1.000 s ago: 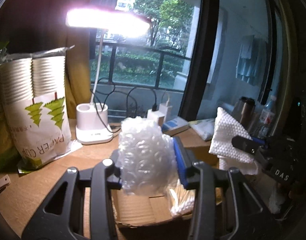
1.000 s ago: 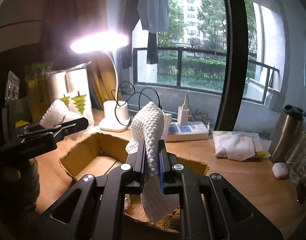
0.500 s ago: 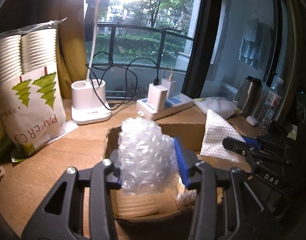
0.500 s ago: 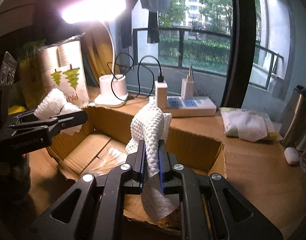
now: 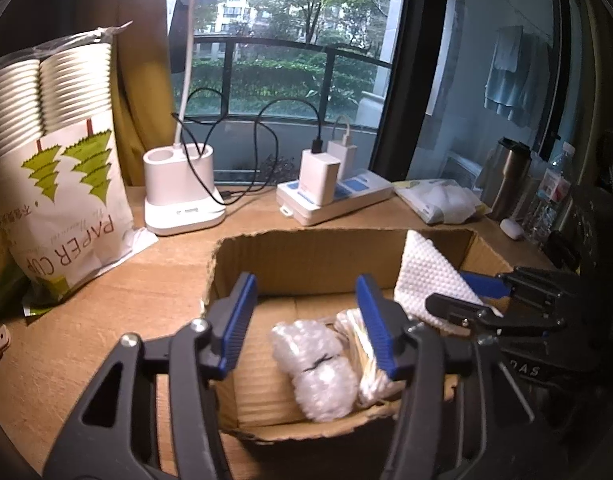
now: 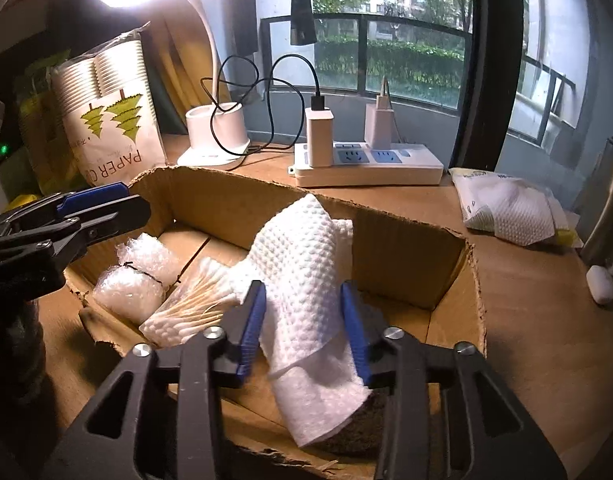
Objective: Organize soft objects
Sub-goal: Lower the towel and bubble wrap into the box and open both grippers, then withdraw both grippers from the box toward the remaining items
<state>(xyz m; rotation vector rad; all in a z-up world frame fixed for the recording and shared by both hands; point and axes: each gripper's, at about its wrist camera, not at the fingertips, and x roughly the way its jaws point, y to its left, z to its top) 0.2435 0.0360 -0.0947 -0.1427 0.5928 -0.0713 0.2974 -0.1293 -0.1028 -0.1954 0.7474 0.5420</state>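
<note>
Inside the open brown cardboard box (image 6: 410,248), a tied roll of clear bubble wrap (image 5: 318,364) lies beside a packet of cotton swabs (image 6: 186,308). Above it the left gripper (image 5: 306,324) hangs with jaws apart and empty. The right gripper (image 6: 302,328) has jaws spread either side of a white dimpled paper towel (image 6: 306,280) resting in the box.

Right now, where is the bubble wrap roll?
The bubble wrap roll lies on the floor of the cardboard box, at its left end, beside the pack of cotton swabs and below the open left gripper.

One cardboard box (image 6: 410,248), one bubble-wrap bundle (image 6: 138,280), one white cloth (image 6: 306,272), two chargers (image 6: 320,136).
</note>
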